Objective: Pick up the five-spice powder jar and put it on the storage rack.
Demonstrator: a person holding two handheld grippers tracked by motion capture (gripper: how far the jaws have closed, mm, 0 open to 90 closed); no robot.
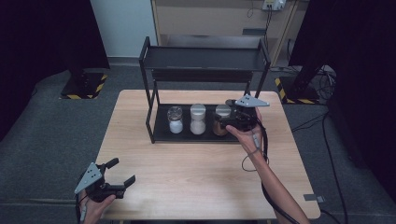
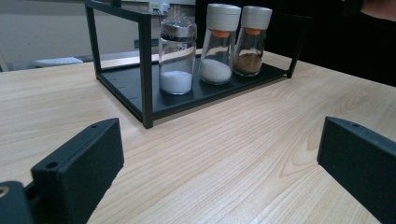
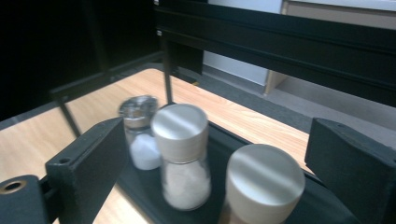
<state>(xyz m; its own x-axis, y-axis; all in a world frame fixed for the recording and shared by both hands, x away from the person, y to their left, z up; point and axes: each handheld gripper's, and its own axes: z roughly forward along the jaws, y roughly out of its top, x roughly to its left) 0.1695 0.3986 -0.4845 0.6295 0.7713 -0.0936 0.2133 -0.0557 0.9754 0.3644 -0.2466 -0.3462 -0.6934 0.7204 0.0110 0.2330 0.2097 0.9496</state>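
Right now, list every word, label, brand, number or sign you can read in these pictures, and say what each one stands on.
None can be read.
The three jars on the black rack bear no labels: the clear jar, the white-grain jar, the brown-spice jar.
The yellow-and-black hazard stripes on the floor stands carry no words.
The white box on the far wall is too small to read.

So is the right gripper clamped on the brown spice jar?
No: in the right gripper view the right gripper has its jaws spread wide above the brown spice jar, apart from its cap.
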